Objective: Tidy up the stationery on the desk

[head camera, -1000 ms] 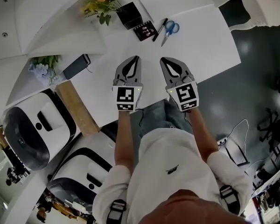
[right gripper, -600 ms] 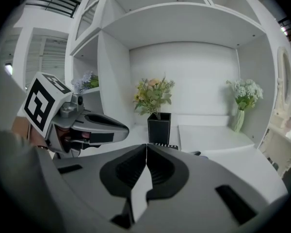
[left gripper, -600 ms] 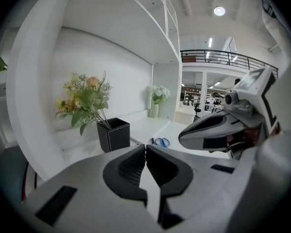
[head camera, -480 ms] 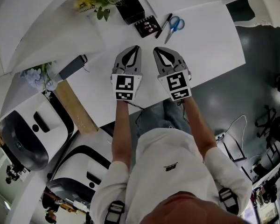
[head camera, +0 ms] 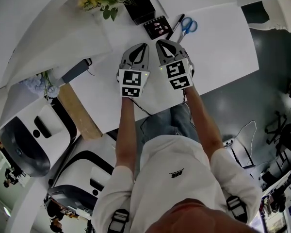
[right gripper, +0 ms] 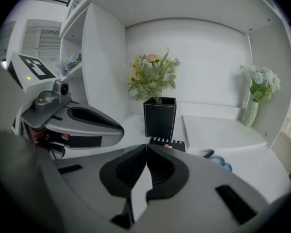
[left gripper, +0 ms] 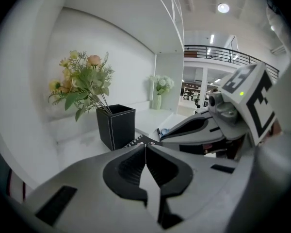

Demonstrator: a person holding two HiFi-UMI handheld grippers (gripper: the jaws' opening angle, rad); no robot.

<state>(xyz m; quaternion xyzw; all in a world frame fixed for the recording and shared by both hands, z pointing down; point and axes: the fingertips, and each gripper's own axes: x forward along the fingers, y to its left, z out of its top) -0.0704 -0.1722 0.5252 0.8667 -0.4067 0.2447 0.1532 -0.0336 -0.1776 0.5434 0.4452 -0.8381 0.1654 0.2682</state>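
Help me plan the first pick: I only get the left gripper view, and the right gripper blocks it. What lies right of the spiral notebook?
Observer: In the head view, a black pen and blue-handled scissors lie side by side just right of the notebook.
Operator: Is the right gripper set to grab one?
Observer: Not yet. In its own view the right gripper has its jaws together with nothing between them.

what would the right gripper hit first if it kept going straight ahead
Most likely the black spiral notebook just ahead of the right gripper; the black pen holder stands behind it.
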